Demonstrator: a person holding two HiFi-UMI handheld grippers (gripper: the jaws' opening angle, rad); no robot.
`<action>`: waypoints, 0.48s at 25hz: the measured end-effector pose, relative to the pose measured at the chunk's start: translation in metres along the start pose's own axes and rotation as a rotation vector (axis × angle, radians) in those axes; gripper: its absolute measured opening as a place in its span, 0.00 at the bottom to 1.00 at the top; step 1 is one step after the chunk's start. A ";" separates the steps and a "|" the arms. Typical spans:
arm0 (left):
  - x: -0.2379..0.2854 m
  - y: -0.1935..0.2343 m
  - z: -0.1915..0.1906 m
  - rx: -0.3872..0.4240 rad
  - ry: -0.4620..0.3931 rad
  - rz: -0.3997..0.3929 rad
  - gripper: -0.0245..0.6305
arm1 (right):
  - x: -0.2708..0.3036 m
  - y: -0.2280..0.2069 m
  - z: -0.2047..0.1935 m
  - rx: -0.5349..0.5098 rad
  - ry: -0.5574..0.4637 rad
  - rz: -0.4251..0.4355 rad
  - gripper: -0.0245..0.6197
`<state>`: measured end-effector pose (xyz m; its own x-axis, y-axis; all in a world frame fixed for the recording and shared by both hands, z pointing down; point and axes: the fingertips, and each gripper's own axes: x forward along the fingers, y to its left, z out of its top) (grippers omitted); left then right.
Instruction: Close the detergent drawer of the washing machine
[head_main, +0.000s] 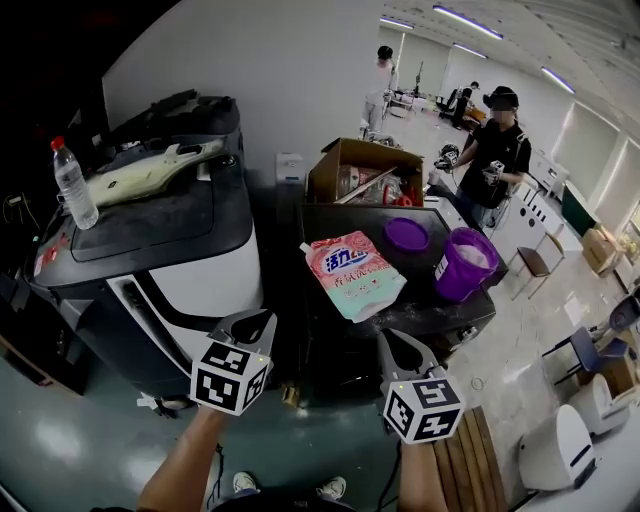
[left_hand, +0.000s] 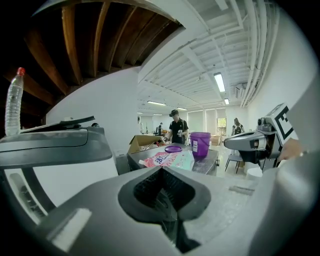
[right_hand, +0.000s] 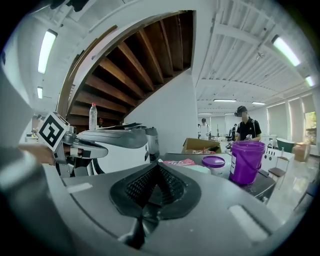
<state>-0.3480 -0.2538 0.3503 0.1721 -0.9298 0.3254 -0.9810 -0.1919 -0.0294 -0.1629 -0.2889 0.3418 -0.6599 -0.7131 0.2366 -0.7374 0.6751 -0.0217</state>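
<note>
The washing machine (head_main: 205, 285), white in front with a dark top, stands ahead of the left gripper (head_main: 255, 322) and to its left side. I cannot make out the detergent drawer itself in any view. Ahead of the right gripper (head_main: 392, 345), just beside the machine, there is a dark surface (head_main: 340, 222) which carries several things. At its far end, well beyond both grippers, is an open cardboard box (head_main: 365, 170). A person in black clothes (head_main: 495, 150) stands further away, to the right of the box. A purple bucket (head_main: 465, 263) stands ahead and to the right of the right gripper. A pink and green detergent pouch (head_main: 353, 275) lies flat, the nearest thing to both grippers, just ahead and between them. Both grippers are held low before the machine and the surface, apart from everything. In the left gripper view the jaws are fully together with nothing between them, and the right gripper view shows the same. A water bottle (head_main: 74, 184) stands upright on the machine's top, far left of the left gripper. A purple lid (head_main: 407, 235) lies just beside the bucket.
</note>
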 end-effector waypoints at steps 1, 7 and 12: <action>0.000 0.000 0.001 -0.003 -0.005 0.000 0.04 | 0.000 -0.001 0.002 -0.001 -0.004 -0.001 0.07; 0.001 0.000 0.009 -0.001 -0.023 -0.006 0.04 | 0.000 0.000 0.005 -0.012 -0.008 -0.002 0.07; 0.000 0.003 0.012 -0.002 -0.025 -0.001 0.04 | 0.001 0.001 0.003 -0.010 -0.009 -0.005 0.07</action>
<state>-0.3497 -0.2586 0.3390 0.1748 -0.9371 0.3020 -0.9810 -0.1919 -0.0277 -0.1645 -0.2898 0.3387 -0.6573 -0.7182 0.2283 -0.7394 0.6732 -0.0108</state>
